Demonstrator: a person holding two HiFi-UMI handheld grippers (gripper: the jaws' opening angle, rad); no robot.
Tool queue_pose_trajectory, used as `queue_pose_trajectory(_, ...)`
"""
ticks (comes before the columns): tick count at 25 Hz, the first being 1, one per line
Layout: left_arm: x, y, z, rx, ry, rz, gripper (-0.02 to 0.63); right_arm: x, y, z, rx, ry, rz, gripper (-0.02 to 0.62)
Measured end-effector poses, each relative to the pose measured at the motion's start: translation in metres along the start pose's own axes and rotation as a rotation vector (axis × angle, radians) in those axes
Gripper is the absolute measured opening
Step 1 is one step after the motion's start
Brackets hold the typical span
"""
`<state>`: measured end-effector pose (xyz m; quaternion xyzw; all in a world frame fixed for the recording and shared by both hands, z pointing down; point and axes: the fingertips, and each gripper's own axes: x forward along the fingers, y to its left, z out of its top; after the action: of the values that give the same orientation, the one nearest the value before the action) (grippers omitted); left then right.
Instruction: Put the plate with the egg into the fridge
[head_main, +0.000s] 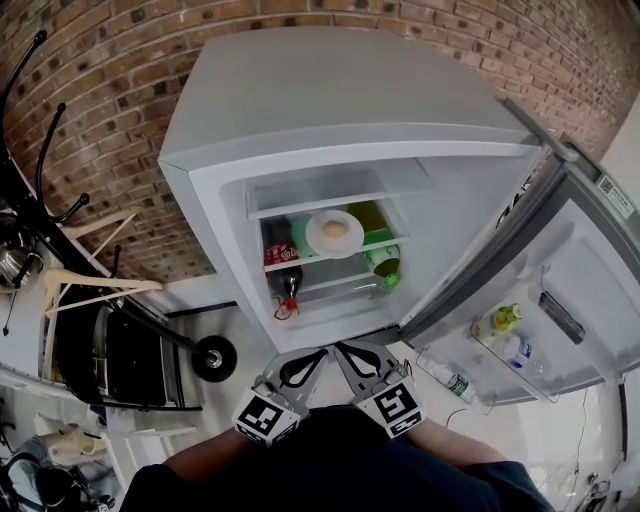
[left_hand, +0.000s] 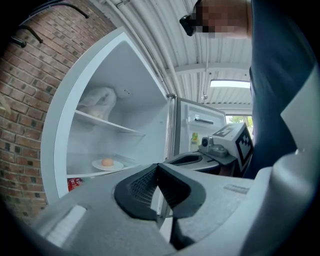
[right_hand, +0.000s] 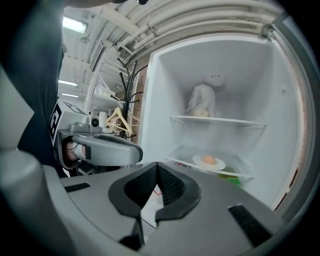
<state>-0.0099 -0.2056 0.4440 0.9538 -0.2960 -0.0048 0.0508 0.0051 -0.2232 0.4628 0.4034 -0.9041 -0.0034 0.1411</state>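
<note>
The white plate (head_main: 335, 232) with a brown egg (head_main: 334, 229) on it rests on a glass shelf inside the open fridge (head_main: 330, 150). Both grippers hang low in front of the fridge, close to my body and well clear of the plate. The left gripper (head_main: 305, 366) and right gripper (head_main: 355, 358) sit side by side. In the left gripper view the left gripper (left_hand: 158, 167) is shut and empty, with the plate (left_hand: 107, 164) far beyond it. In the right gripper view the right gripper (right_hand: 156, 166) is shut with nothing held, and the plate (right_hand: 209, 162) lies ahead on the shelf.
A cola bottle (head_main: 283, 270) and a green bottle (head_main: 381, 256) lie under the plate's shelf. The fridge door (head_main: 570, 290) stands open at right with small bottles (head_main: 505, 320) in its rack. A white bag (right_hand: 202, 102) sits on the upper shelf. Wooden hangers (head_main: 90, 290) and a coat rack stand at left.
</note>
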Motion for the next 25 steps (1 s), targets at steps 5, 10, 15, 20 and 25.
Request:
queue_pose_trajectory(5, -0.001, 0.001, 0.003, -0.008, -0.003, -0.004, 0.005, -0.001, -0.003, -0.007, 0.117, -0.017, 0.001, 0.011)
queue_pose_trajectory(10, -0.001, 0.001, 0.0, 0.023, 0.012, -0.022, 0.006, -0.001, -0.001, -0.011, 0.174, -0.02, 0.021, 0.009)
queue_pose_trajectory(15, 0.0, 0.0, 0.001, 0.023, 0.016, -0.033, 0.006, -0.002, -0.001, -0.011, 0.169, -0.014, 0.022, 0.009)
queue_pose_trajectory(20, 0.0, 0.0, 0.003, 0.039, 0.015, -0.036, 0.005, -0.004, -0.002, -0.01, 0.175, -0.016, 0.016, 0.009)
queue_pose_trajectory(25, -0.001, 0.0, 0.005, 0.036, 0.013, -0.037, 0.005, -0.005, -0.001, -0.008, 0.166, -0.016, 0.021, 0.009)
